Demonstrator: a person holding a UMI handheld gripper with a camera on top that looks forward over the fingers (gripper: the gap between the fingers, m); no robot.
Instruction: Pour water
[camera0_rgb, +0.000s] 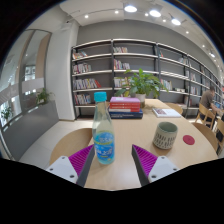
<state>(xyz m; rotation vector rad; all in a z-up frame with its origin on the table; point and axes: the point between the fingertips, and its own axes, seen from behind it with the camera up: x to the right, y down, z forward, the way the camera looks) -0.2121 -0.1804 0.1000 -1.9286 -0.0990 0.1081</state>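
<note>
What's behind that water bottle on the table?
Behind the bottle, which stands between the open gripper fingers, a stack of books lies on the table, with a potted plant beyond. The bottle hides the stack's near end.

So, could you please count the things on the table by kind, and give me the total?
Bottles: 1, the water bottle, standing between the open fingers of the tool
Mugs: 1, the green mug
Stacks of books: 1, the book stack
Potted plants: 1, the plant
Red coasters: 1, the coaster
Total: 5
</note>
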